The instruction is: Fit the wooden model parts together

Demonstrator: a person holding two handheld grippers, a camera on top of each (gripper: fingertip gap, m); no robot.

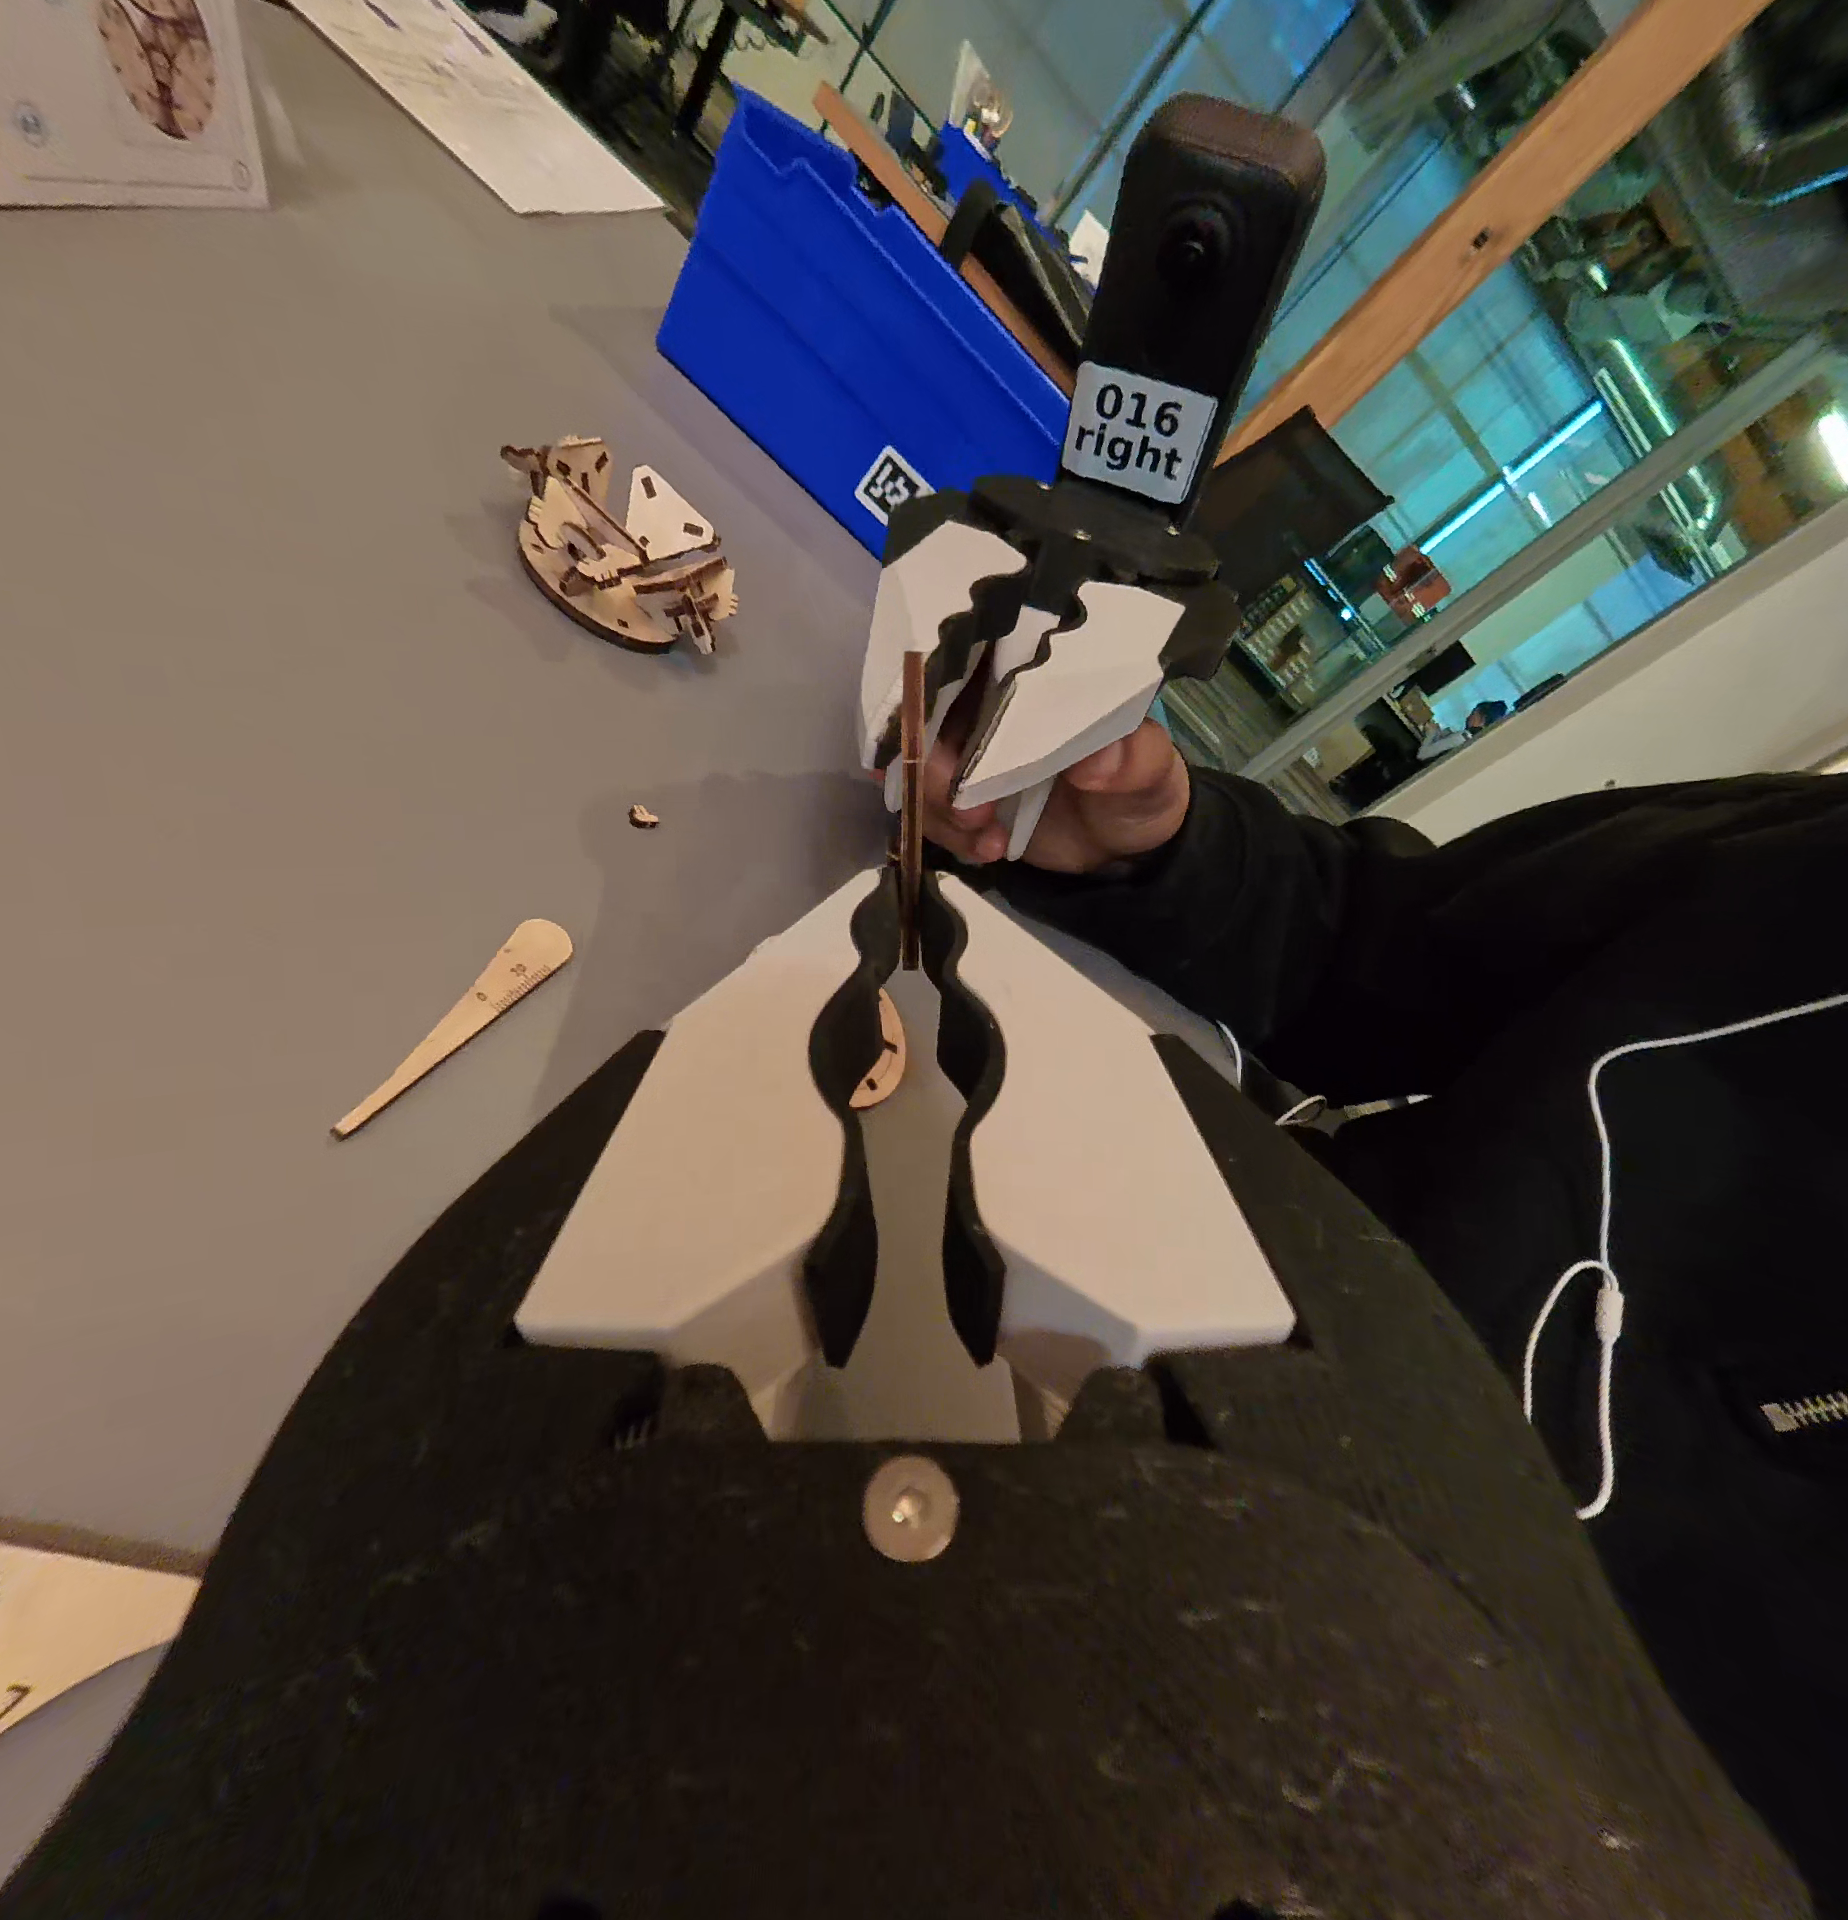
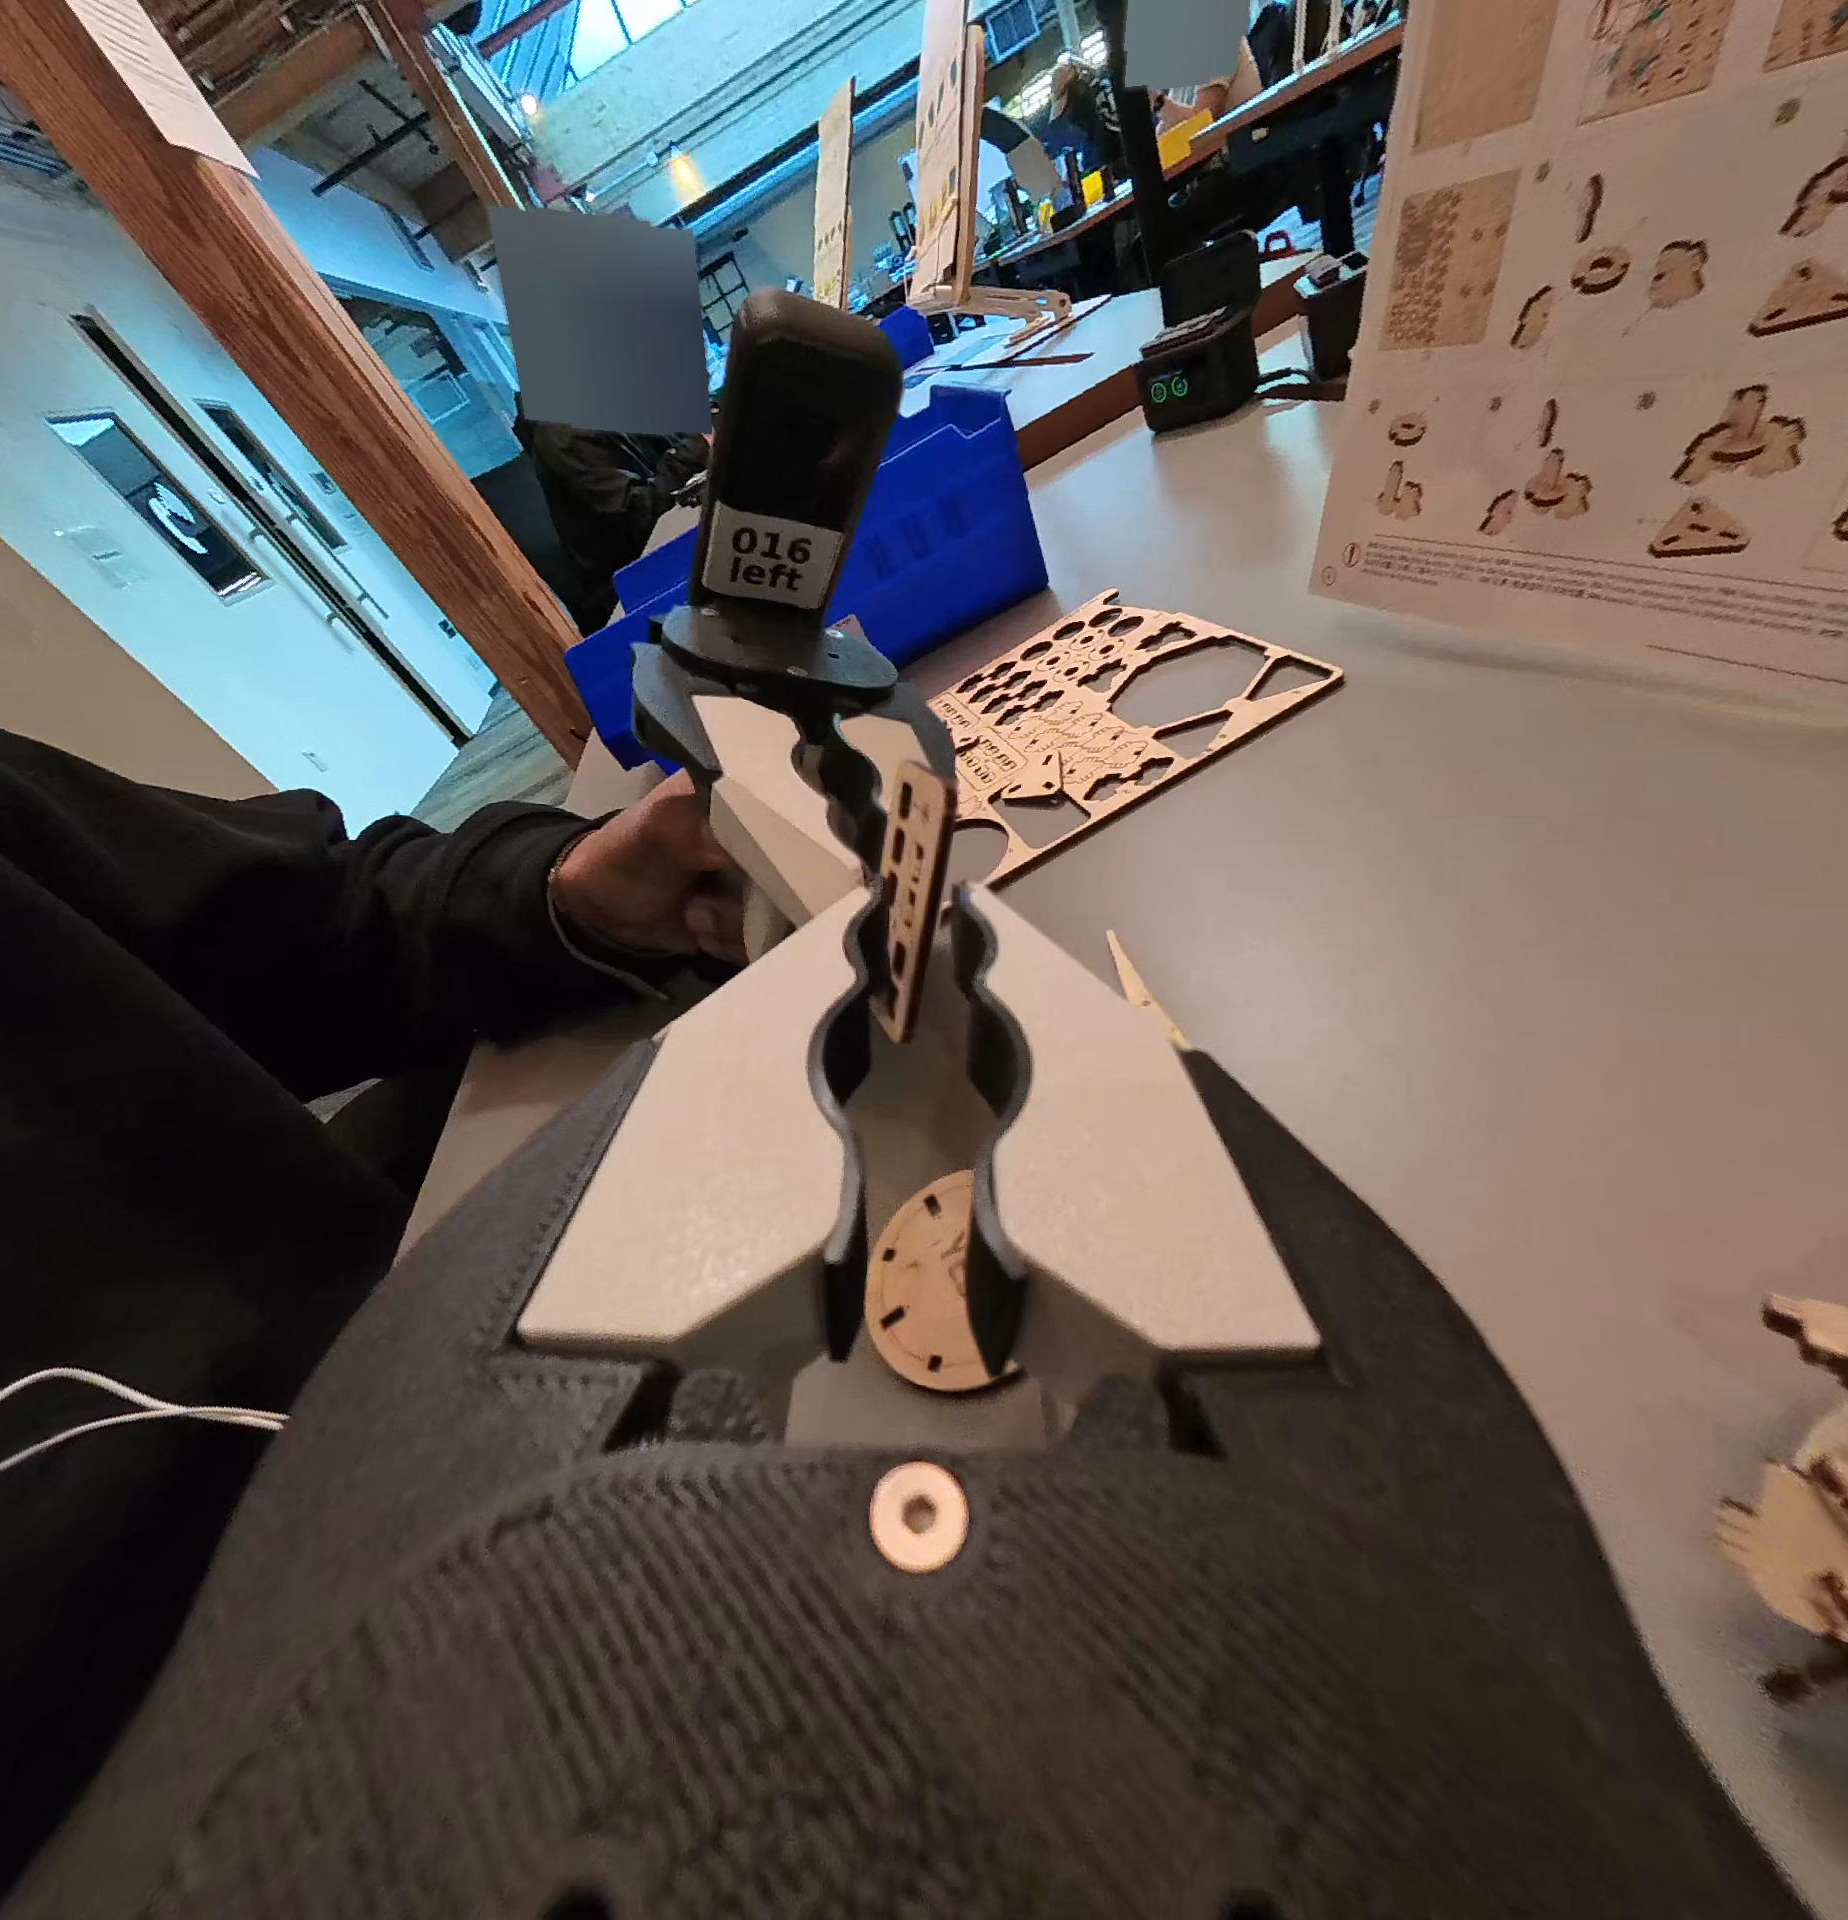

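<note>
While clamped by one end between the pressed fingertips of the left gripper (image 1: 907, 906), treat the slotted wooden strip (image 1: 912, 748) as light, thin and stiff, yet probably brittle across its cut-outs. Found upright in the air on the near side of the blue bin (image 1: 847, 343), clear of the grey table (image 1: 276, 520). Take hold on the flat faces at a solid end, never edge-wise. Right gripper (image 2: 918, 906) released: fingers astride the strip's other end, gap showing beside one pad.

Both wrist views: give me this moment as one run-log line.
left gripper: clamps slotted wooden strip | right gripper: open around strip | table: wooden model
</note>
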